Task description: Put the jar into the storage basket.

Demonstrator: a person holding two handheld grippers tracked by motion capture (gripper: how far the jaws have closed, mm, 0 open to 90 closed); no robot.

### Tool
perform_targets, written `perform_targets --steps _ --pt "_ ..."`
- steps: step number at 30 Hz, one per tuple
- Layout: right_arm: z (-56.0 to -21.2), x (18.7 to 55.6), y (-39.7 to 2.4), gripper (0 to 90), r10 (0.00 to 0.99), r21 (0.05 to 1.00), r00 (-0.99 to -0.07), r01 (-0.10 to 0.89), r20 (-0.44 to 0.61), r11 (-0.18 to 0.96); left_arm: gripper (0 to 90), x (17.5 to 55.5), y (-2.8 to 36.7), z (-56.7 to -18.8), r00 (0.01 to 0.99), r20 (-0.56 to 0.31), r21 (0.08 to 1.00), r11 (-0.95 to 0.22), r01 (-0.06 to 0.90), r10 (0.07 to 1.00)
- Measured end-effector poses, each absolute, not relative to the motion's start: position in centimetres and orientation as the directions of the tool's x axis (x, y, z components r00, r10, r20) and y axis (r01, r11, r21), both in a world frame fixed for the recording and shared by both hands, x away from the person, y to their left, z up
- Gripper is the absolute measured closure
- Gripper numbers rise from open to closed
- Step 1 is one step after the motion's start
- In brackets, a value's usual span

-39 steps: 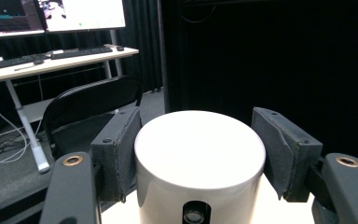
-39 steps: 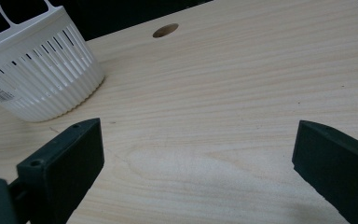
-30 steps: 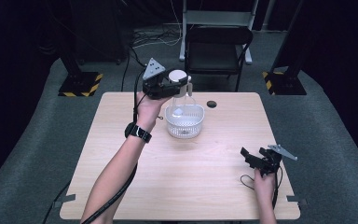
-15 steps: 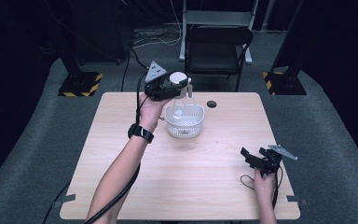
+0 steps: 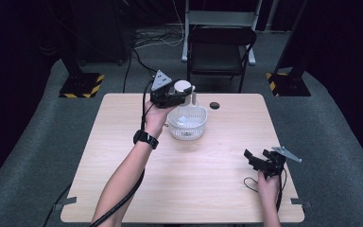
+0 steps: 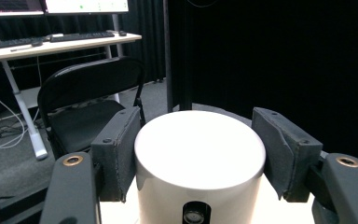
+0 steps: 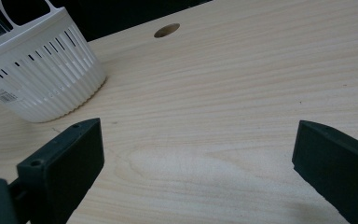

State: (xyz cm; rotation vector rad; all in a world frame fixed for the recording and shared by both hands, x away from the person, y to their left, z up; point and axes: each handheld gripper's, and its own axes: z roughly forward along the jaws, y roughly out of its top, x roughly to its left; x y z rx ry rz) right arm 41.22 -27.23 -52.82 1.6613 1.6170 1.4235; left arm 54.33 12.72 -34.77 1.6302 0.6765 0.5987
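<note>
White cylinder held over the basket

Left hand-held gripper (image 5: 182,93) is clenched on a white cylinder (image 6: 199,158), its 2 pads pressing the round sides so the flat top stays level; this looks like a carry, with the cylinder kept upright above the far rim of the white slotted basket (image 5: 187,124), probably so it can go down into it or beside it. The left forearm reaches from the near edge up across the surface (image 5: 123,142), wrist bent, gripper pointing away from the person. The right hand-held gripper (image 5: 260,160) rests released near the right edge of the surface, jaws wide with nothing between them, well apart from the basket.
</note>
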Motion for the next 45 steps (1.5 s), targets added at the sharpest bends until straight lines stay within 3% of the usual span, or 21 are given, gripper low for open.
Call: perform_targets --steps 26,45 --pt "-52.8 41.2 -27.2 1.2 0.909 0.845 -0.201 0.48 0.366 -0.235 34.0 54.7 12.8 -39.9 0.7 -0.012 0.984 -0.116 0.135 0.714" --pt "-52.8 41.2 -27.2 1.2 0.91 0.845 -0.2 0.481 0.364 -0.232 33.9 54.6 13.1 -41.6 0.699 -0.015 0.985 -0.109 0.133 0.715"
